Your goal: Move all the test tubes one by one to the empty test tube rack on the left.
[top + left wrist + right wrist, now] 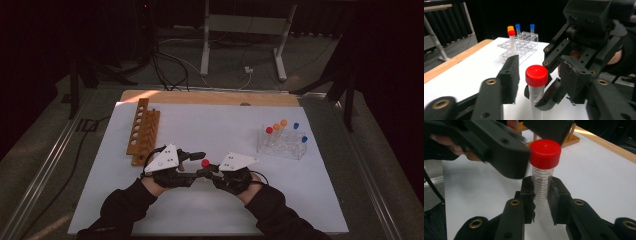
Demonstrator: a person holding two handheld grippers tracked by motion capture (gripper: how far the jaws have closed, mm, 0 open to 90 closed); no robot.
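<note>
Tube (542, 187): clear, graduated, red cap (545, 153); we see it upright, lifted off the counter (210, 210), at front centre between the two hands.
R gripper (541, 200): fingers (527, 195) clenched on the tube's body below the cap, one pad each side; tube held vertical.
L gripper (539, 80): fingers (510, 77) stand either side of the red cap (536, 75), level w/ it. Small gap visible on both sides, so not gripping; still released, tho narrowed round the cap.
Hands: in high view, L gripper (192, 162) and R gripper (210, 171) meet tip to tip w/ the red cap (205, 163) between them; dark sleeves come in from the bottom.
Clear rack (282, 145): on counter well to the right, holds tubes w/ red, orange and blue caps.
Wooden rack (142, 131): at left, behind L gripper; its holes look empty to us.
Counter: white sheet over a wooden top.
</note>
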